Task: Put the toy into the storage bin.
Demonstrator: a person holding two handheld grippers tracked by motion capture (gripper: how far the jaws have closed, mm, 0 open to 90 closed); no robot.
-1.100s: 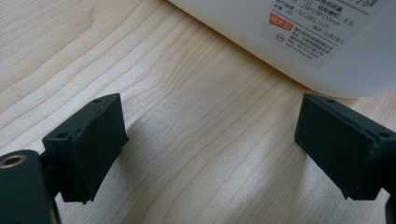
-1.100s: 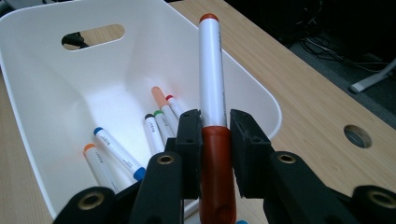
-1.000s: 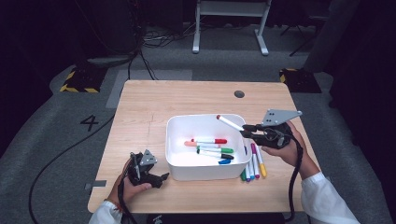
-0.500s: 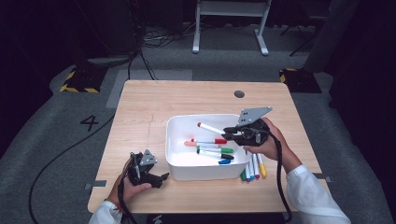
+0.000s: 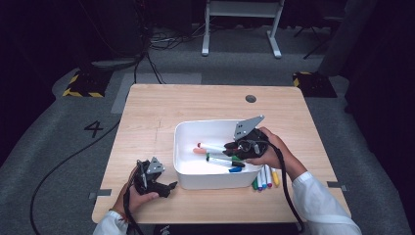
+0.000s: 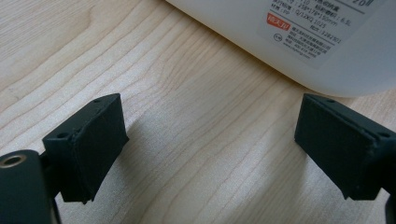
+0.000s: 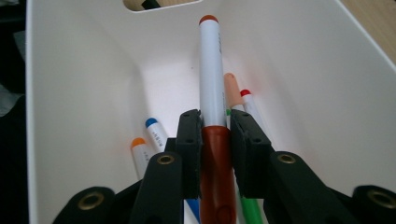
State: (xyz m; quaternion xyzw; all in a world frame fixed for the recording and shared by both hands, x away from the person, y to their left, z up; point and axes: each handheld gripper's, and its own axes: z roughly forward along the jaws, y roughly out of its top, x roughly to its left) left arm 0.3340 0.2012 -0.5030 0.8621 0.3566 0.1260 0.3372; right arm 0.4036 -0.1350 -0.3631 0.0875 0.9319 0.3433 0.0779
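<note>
One marker, white-barrelled with a dark red cap and a small red-brown end, is what we log clamped by its cap between the closed jaws of the right gripper. It points along the inside of the white plastic bin, above several loose markers on the bin floor. We see four more markers on the wooden table beside the bin. The left gripper rests on the table near the bin's wall, jaws wide apart, holding nothing.
</note>
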